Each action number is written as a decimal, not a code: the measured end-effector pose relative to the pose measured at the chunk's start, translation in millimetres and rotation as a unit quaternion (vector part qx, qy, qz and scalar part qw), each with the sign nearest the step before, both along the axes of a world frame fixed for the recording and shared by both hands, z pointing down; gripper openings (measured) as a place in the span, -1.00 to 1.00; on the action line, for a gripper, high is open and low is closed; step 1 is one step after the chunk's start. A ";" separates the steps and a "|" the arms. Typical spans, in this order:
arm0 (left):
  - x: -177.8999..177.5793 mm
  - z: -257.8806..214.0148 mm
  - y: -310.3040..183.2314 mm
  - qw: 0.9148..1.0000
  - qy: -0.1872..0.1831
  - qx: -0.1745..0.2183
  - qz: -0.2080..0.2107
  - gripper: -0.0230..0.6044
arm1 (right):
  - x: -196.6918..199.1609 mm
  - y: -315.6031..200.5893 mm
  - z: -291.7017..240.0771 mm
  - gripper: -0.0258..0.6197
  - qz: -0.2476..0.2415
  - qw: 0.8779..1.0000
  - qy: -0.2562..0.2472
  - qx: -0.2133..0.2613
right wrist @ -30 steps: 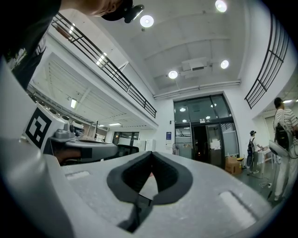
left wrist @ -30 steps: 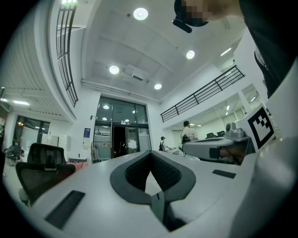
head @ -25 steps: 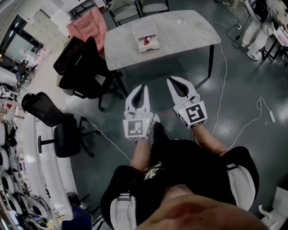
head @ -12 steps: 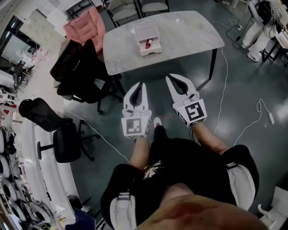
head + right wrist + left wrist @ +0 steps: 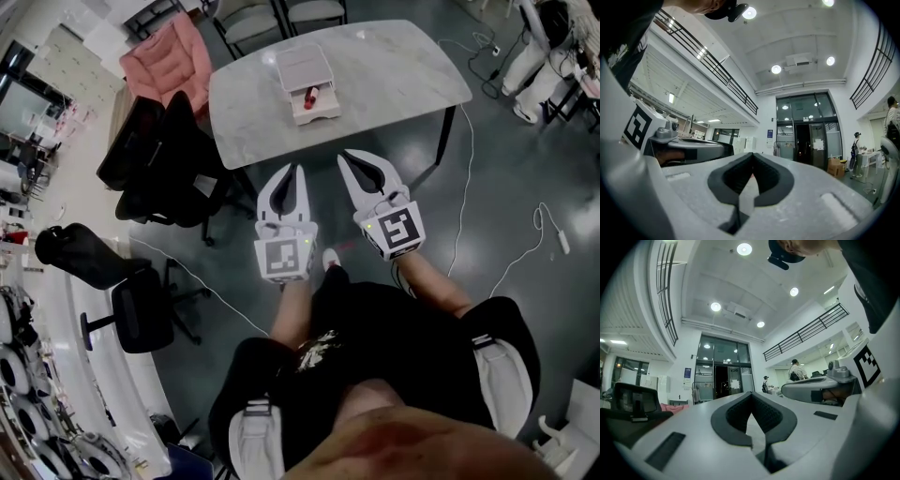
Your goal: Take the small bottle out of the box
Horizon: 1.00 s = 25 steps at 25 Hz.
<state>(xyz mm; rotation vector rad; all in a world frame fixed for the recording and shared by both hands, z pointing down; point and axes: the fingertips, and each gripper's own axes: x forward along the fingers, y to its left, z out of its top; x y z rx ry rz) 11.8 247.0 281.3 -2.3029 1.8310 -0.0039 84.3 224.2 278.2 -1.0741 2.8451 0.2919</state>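
A pale box (image 5: 306,73) stands on the marble-topped table (image 5: 394,70) at the top of the head view. A small red bottle (image 5: 312,93) lies in the open front part of the box. Both grippers hang over the dark floor, short of the table's near edge. My left gripper (image 5: 300,169) is shut and empty, pointing at the table. To its right, my right gripper (image 5: 342,156) is also shut with nothing in it. In the left gripper view the left gripper (image 5: 751,394) has its tips together, as does the right gripper (image 5: 752,154) in the right gripper view; neither view shows the box.
A black office chair (image 5: 159,155) draped with dark cloth stands at the table's left end, with a pink garment (image 5: 171,52) behind it. Another black chair (image 5: 131,305) is further left. White cables (image 5: 461,197) run over the floor by the table leg (image 5: 439,141). Grey chairs (image 5: 281,14) stand beyond the table.
The table has come a little nearer and lower in the head view, and both grippers have shifted slightly toward it. Both stay shut.
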 end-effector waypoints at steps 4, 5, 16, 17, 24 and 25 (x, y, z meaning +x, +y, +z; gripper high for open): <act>-14.9 -8.1 -28.3 1.000 0.018 -0.010 0.006 -0.89 | -19.0 -26.0 -5.2 -0.93 0.008 1.000 0.002 -0.005; -19.3 -7.6 -35.3 1.000 0.016 -0.011 0.011 -0.89 | -23.4 -32.8 -6.1 -0.93 0.011 1.000 0.002 -0.007; -68.3 -1.9 -115.6 0.998 0.007 -0.014 0.060 -0.89 | -68.4 -107.6 -6.6 -0.93 0.052 0.999 0.007 0.000; -71.2 -0.6 -122.4 0.998 0.007 -0.014 0.065 -0.89 | -71.3 -113.8 -5.2 -0.93 0.056 0.998 0.007 0.001; -80.8 6.6 -153.3 0.995 -0.002 -0.011 0.102 -0.89 | -82.0 -140.5 -4.0 -0.93 0.089 0.996 0.005 0.003; -81.1 7.3 -154.8 0.995 0.001 -0.013 0.104 -0.89 | -81.8 -142.3 -2.6 -0.93 0.093 0.996 0.006 0.003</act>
